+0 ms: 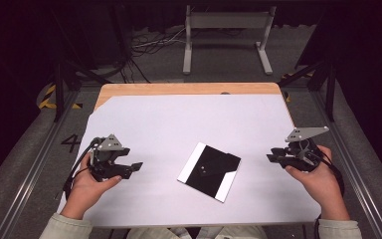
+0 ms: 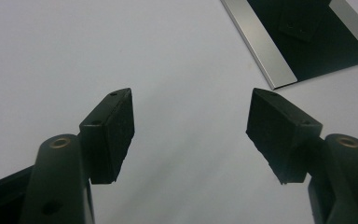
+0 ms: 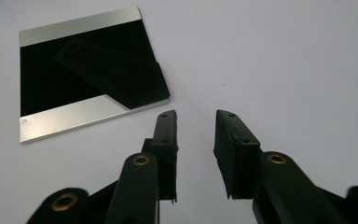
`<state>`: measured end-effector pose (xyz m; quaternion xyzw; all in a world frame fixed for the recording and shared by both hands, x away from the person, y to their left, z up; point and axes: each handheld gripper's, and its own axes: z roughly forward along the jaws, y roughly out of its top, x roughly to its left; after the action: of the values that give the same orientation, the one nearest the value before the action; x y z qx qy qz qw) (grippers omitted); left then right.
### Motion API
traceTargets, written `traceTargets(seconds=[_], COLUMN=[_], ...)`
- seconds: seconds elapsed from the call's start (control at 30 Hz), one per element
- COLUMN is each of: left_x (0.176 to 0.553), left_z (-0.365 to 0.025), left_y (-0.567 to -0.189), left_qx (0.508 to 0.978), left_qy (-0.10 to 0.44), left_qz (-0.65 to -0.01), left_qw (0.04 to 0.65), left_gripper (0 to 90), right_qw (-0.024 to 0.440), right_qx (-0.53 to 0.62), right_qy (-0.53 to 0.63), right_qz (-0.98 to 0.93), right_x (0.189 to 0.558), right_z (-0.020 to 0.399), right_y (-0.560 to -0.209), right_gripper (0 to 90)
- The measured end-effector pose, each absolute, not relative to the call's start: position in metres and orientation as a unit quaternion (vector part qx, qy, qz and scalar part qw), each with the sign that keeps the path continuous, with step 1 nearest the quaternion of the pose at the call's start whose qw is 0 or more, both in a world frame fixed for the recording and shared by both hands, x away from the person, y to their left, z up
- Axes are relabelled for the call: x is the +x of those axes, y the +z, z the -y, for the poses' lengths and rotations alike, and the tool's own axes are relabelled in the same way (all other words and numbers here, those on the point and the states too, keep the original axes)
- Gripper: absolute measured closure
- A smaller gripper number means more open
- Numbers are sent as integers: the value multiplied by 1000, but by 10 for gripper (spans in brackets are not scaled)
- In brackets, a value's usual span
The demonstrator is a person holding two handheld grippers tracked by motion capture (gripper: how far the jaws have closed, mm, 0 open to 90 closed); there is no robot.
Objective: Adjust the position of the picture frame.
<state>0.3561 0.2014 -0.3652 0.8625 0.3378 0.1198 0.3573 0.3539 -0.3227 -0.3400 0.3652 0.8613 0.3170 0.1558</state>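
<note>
- Square black plate with silver strips along two opposite edges (image 1: 209, 172) is the item in hand; it lies flat near the middle of the large white sheet covering the wooden table (image 1: 179, 124), turned cornerwise to the person. It sits between the two grippers and well apart from each, which I judge leaves either one a free approach.
- White sheet gives a plain, bare background on all sides of the plate; nothing else rests on it. A strip of the wooden tabletop (image 1: 189, 89) shows at the far edge.
- Small black tab with two holes (image 3: 112, 70) lies on the plate's dark face, running to one corner. Whether it is fixed or loose cannot be told.
- Left gripper (image 1: 129, 168) is held low at the left side of the sheet, jaws spread wide and empty, as the left gripper view (image 2: 191, 112) confirms; the plate's silver edge (image 2: 256, 44) lies ahead and to one side. Judged a ready posture, not yet an approach.
- Right gripper (image 1: 274, 158) is held at the right side, jaws parted by a narrow gap and empty (image 3: 195, 121), aimed just beside the plate's nearest corner (image 3: 165, 99). Judged the likelier gripper to engage first, the thin edge suiting a narrow opening.
</note>
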Motion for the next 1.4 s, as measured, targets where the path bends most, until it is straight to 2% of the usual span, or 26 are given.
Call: traceTargets(seconds=[0.03,0.2,0.4,1.07,1.4], left_x=[356,354,352,351,351], left_z=[-201,-200,-197,-195,-196], left_y=[-365,-363,-361,-360,-361], left_qx=[862,863,865,868,867], left_qy=[120,117,116,114,113], left_qz=[-338,-335,-330,-325,-326], left_qw=[357,360,359,358,359], left_gripper=[328,328,327,317,314], right_qw=[156,149,141,108,73], right_qx=[365,344,330,255,233], right_qy=[317,306,296,268,240], right_qz=[-861,-875,-885,-923,-940], right_x=[354,351,348,338,339], right_z=[323,317,310,264,245], right_y=[-340,-340,-339,-344,-361], right_gripper=[715,846,896,898,898])
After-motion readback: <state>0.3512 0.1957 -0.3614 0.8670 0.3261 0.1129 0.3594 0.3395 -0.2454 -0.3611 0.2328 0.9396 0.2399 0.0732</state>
